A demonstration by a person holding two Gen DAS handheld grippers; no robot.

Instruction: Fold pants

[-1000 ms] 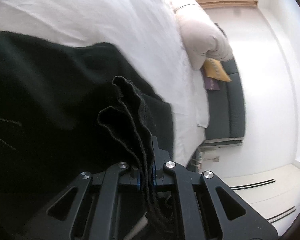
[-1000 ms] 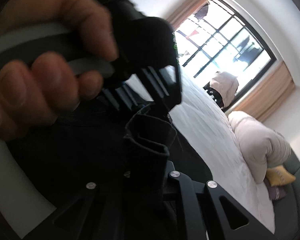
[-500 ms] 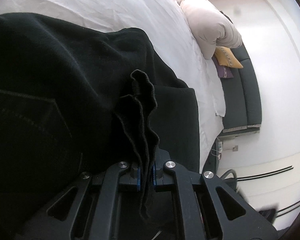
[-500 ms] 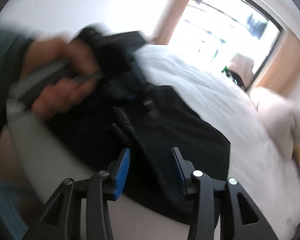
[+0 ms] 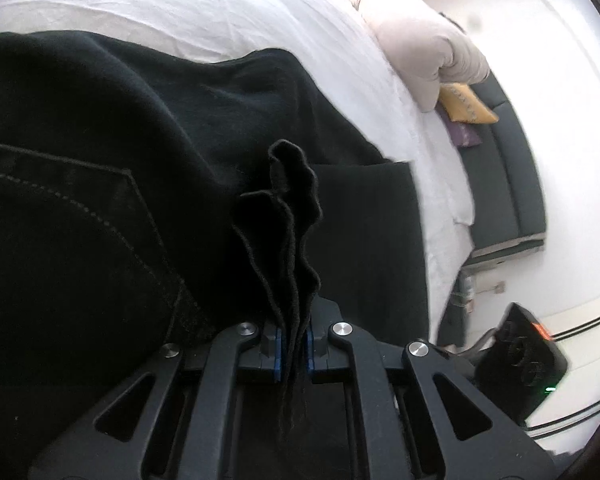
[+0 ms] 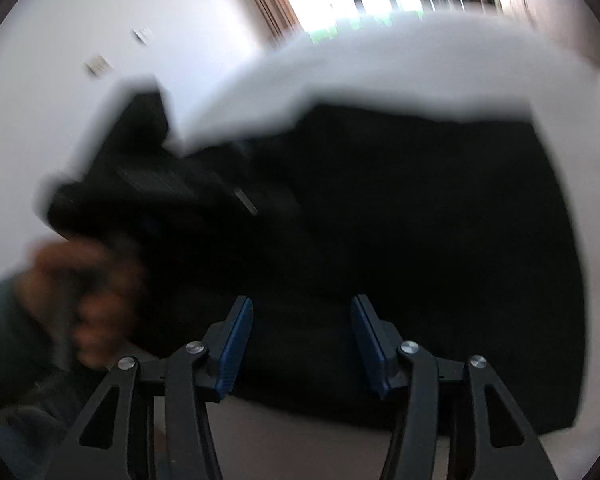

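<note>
The left tongs (image 5: pixel 293 354) pinch a bunched edge of the black pants (image 5: pixel 148 168), whose folds stand straight ahead of them. The right tongs (image 6: pixel 302 340) have just been opening and stand spread with nothing between them, the pants lying crosswise ahead on the white bed (image 6: pixel 400 52).

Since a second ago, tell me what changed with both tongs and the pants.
The right tongs let go of the bunched black pants; their jaws have just been opening and stand empty, swung away over the fabric. The left tongs stayed clamped on the pants' folded edge on the white bed.
</note>
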